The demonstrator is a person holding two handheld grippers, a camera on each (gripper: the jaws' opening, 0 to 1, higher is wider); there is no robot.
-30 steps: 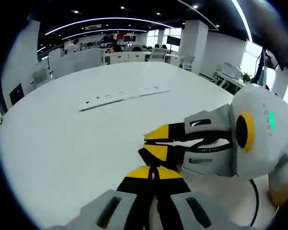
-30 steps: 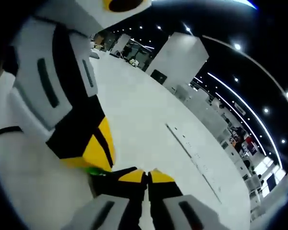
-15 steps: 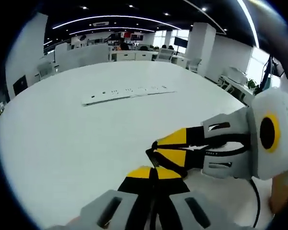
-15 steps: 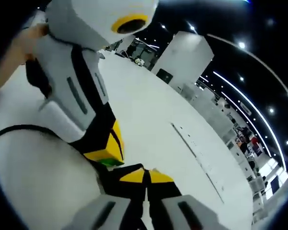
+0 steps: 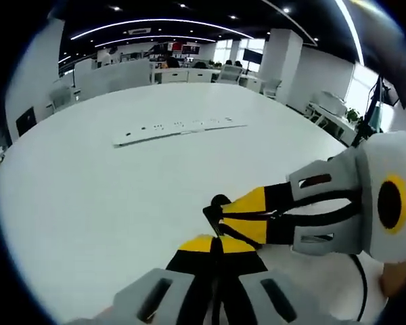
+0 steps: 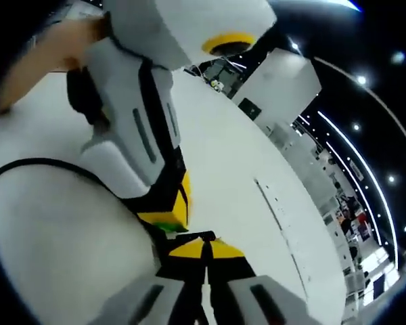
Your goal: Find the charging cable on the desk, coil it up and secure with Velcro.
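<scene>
**Both grippers meeting over the black cable on the white desk**

The charging cable (image 6: pixel 47 166) is lying on the white desk (image 5: pixel 88 196), a thin black line arcing across the lower left of the right gripper view and passing under the left gripper (image 6: pixel 168 215) towards the point where the two sets of jaws are meeting. In the left gripper view another stretch of the cable is curving along the desk at the lower right, beneath the right gripper's grey body. A small dark loop or end piece (image 5: pixel 220 201) is sitting right at the tips of the right gripper (image 5: pixel 216 218); whether it belongs to the cable or to a strap I cannot tell.

The left gripper (image 5: pixel 216 242) is showing its yellow-tipped jaws pressed together at the bottom of its own view, with something dark and thin running between them that I cannot identify. The right gripper (image 6: pixel 204 245) is likewise showing its jaws pressed tight together in its own view, and whether anything is pinched there cannot be made out. A small green patch (image 6: pixel 168 228) is showing just under the left gripper's yellow tip.

Farther across the desk a long white power strip (image 5: pixel 179 128) is lying flat, well apart from the grippers. Part of the person's hand (image 6: pixel 47 51) is showing behind the left gripper.
</scene>
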